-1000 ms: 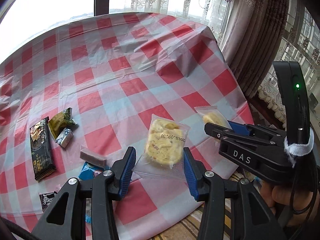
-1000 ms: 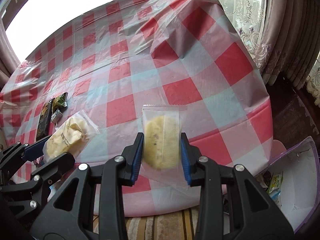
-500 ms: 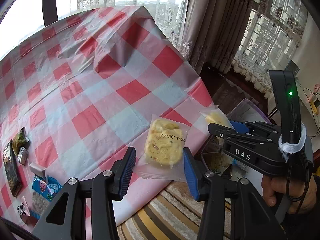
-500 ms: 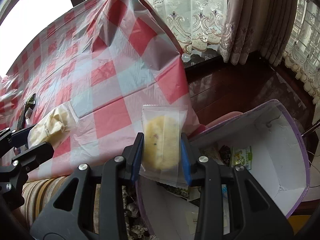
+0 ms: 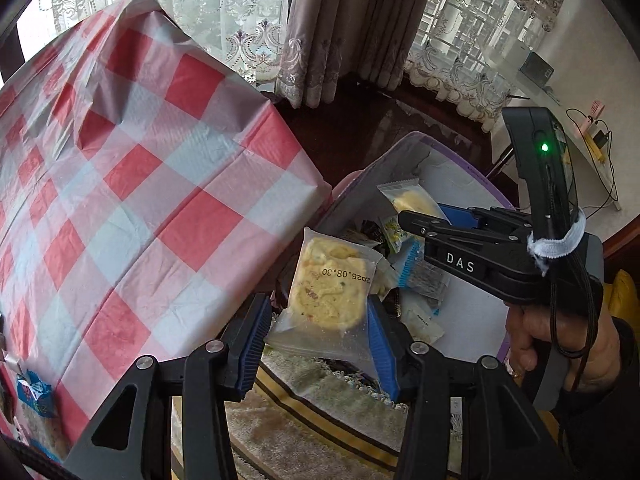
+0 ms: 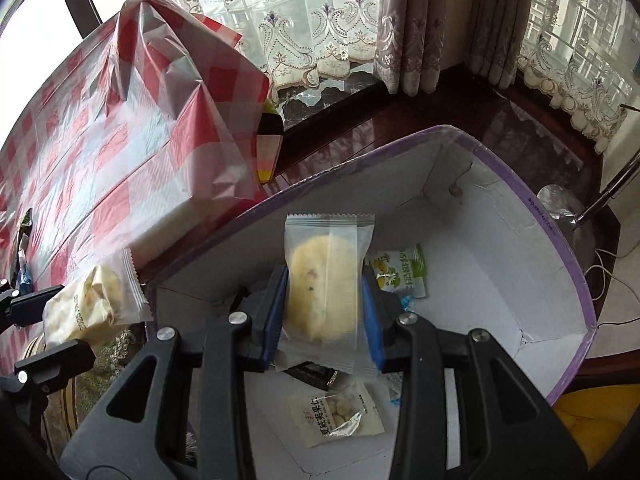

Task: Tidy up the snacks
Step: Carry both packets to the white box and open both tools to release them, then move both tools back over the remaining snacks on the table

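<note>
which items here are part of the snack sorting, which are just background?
Job:
left gripper, gripping a dated biscuit packet
right gripper, gripping a second biscuit packet
purple-rimmed box
snacks in it, e.g. nut packet

Background:
checked tablecloth
lace curtains
striped rug

Lace curtains [image 6: 304,36] hang behind a red-checked tablecloth [image 5: 132,184] and striped rug [image 5: 320,412].

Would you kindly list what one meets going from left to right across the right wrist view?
Checked tablecloth → cake packet in the left gripper → cake packet in the right gripper → green-and-yellow snack packet → right wall of the purple-rimmed box.
</note>
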### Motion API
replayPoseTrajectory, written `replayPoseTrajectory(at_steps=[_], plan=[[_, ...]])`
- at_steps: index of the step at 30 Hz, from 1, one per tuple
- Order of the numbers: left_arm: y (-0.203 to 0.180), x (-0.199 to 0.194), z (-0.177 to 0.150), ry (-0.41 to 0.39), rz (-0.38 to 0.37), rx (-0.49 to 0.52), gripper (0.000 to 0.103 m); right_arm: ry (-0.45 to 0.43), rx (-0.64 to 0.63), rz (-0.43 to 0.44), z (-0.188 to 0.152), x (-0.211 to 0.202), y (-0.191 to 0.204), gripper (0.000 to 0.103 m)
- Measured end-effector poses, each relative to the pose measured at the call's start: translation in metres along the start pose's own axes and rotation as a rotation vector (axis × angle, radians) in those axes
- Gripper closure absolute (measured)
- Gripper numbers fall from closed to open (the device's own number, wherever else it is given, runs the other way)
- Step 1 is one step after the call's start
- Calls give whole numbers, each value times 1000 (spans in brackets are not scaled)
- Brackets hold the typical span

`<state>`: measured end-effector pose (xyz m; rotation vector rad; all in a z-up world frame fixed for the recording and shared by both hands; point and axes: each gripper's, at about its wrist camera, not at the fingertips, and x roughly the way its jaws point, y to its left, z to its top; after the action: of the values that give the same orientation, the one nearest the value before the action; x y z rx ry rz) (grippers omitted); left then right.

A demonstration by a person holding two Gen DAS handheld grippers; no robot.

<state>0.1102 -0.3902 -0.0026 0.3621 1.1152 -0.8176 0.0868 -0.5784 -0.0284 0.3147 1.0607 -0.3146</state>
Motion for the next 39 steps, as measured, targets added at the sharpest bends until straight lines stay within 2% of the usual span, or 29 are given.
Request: replayPoseTrajectory(at_steps=[3,4,6,7,10,12,16,19,21,24,27,31,35,39], plan=[[-14,3,-1,21,-26,37,53,0,19,-9,1,-2,-6,63],[-17,4,-1,28,-45,45,53,0,26,-13,2,-3,-8,60],[-22,5,-1,42,-79,52,51,-3,40,-22,2,-4,-13,47],[-23,5,-1,45,-82,57,46,-9,44,-28,3,-5,-14,38],[-20,0,-1,23,-66,43,34,-27,37,-45,6,-9,-15,32],[-14,-7,-1,-9,-35,15,31,-36,17,-59,8,-11,-10,29],[-1,-24,2,-113,110,-54,23,-83,-17,-96,11,-21,1,21],[4,-39,3,-218,138,-47,22,-109,-47,-171,15,-25,12,20],[8,-45,2,-260,161,-31,22,-134,-78,-193,16,-31,21,20],[16,-50,0,-282,181,-37,22,-179,-110,-166,16,-42,33,19],[27,-52,-4,-286,164,-63,22,-205,-126,-130,17,-48,46,19],[45,-60,-12,-278,184,-107,22,-166,-122,32,16,-50,61,19],[67,-68,-27,-266,200,-192,22,-114,-198,107,10,-52,93,19],[91,-80,-46,-274,177,-292,22,-97,-292,145,-1,-54,126,19]])
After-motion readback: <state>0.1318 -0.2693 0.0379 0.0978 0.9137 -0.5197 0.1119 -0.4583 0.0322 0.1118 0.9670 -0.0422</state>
